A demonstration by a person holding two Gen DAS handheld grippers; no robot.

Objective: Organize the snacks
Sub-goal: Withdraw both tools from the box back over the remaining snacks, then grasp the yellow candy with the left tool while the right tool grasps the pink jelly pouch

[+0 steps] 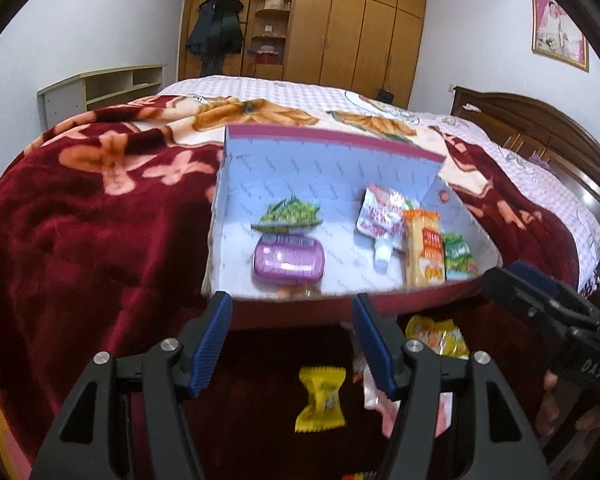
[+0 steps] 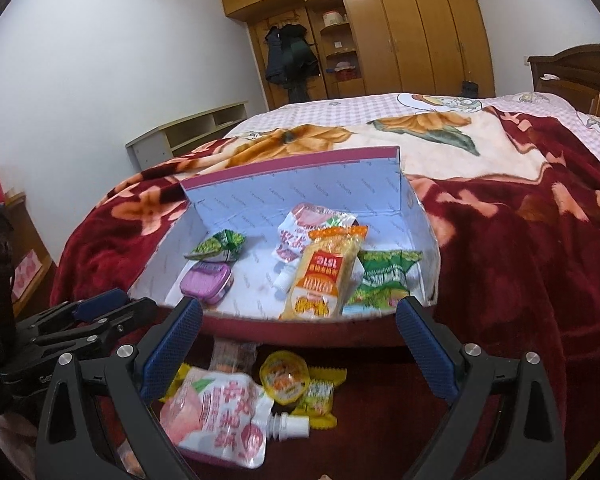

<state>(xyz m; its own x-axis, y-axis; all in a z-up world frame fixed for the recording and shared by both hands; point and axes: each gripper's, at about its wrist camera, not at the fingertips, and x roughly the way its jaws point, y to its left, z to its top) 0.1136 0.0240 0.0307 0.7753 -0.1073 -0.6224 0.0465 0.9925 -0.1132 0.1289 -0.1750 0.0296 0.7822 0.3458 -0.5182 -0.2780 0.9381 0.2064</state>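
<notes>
Sitting in the middle of both wrist views, the open cardboard box [image 1: 332,160] with a pale blue printed lining and a maroon rim rests on a plush dark red floral blanket [image 1: 80,220] spread over a bed. Inside it, at the left, lies a rounded purple tin [image 1: 288,260] with a crinkled green packet [image 1: 288,216] just behind it; toward the right lie a soft white and pink spouted pouch [image 1: 380,220], a glossy orange and yellow packet [image 1: 424,248] and a second green packet [image 1: 458,256] against the right wall. Below the box's near rim, loose snacks lie on the blanket: a twisted yellow candy wrapper [image 1: 320,398] in the lower centre of the left wrist view, and, in the lower centre of the right wrist view, a flat pink peach-print pouch [image 2: 220,416] with a white cap, a round jelly cup [image 2: 284,376] and yellow wrappers [image 2: 320,396] beside it. The left gripper [image 1: 296,344] stands about half open with its ribbed blue pads holding nothing, in front of the box's rim. The right gripper [image 2: 300,352] gapes wide and empty, above the pink pouch without touching it. A wooden wardrobe [image 1: 340,20] fills the far wall.
</notes>
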